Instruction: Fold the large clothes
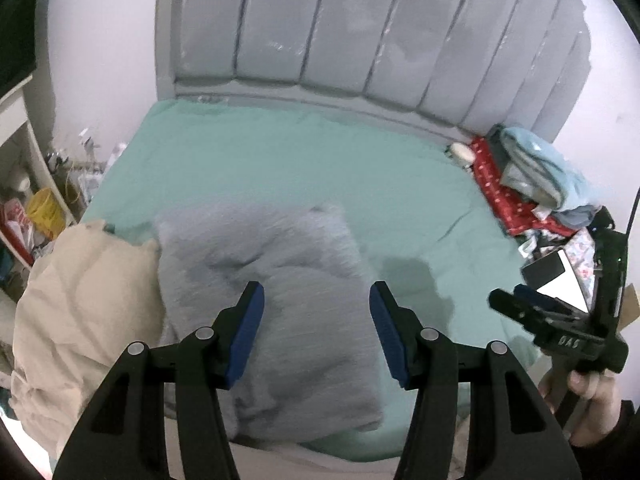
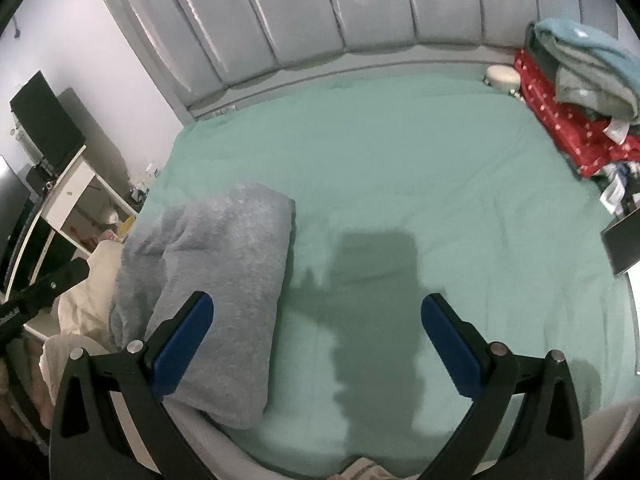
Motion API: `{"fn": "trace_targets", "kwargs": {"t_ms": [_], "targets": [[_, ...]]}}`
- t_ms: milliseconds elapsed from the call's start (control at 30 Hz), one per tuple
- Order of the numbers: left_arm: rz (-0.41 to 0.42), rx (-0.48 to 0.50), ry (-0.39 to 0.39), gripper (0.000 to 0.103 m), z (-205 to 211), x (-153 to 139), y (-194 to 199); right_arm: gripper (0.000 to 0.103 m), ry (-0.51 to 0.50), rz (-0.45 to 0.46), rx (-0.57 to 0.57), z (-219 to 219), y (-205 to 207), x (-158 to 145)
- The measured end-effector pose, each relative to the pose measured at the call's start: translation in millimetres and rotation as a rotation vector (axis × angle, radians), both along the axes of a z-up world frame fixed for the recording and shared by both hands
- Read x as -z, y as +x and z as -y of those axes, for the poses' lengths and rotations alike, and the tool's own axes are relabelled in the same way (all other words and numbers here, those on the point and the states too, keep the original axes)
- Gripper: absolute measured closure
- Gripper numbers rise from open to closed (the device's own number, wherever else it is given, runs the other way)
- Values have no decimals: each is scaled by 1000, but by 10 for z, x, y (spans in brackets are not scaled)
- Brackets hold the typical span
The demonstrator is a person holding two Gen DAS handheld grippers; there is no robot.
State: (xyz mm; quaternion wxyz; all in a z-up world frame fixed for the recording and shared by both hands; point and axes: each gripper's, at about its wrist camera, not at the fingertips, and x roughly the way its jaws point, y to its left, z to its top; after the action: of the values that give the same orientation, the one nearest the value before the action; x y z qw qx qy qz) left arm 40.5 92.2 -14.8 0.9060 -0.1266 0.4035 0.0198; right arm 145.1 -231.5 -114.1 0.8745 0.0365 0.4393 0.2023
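The folded grey garment [image 1: 276,304] — fleecy, rectangular, soft-cornered — lies on the green sheet [image 1: 280,168] directly below the left gripper [image 1: 316,332], jaws wide, holding nothing. The right gripper [image 2: 316,344] — also spread wide, empty — hangs with the garment beneath its left finger.

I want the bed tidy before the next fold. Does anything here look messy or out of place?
Yes. A loose heap of clothes is piled unfolded on a red fabric at the bed's right edge by the headboard. The grey garment is folded but slightly lumpy, beside a crumpled beige one. Both grippers are open and empty.
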Motion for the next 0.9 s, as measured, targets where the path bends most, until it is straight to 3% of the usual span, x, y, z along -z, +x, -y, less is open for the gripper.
{"fn": "trace_targets", "kwargs": {"t_ms": [400,633,900], "targets": [[109,-13,80,45,365,-537,-80,1,11,167,-9,128,-244,-544],[193,-48,116,30,457,-804,-183,1,11,276,28,206,-393,-894],[272,-108,177,26,567,-1088,-313,1,35,367,60,295,-514,-1272]]}}
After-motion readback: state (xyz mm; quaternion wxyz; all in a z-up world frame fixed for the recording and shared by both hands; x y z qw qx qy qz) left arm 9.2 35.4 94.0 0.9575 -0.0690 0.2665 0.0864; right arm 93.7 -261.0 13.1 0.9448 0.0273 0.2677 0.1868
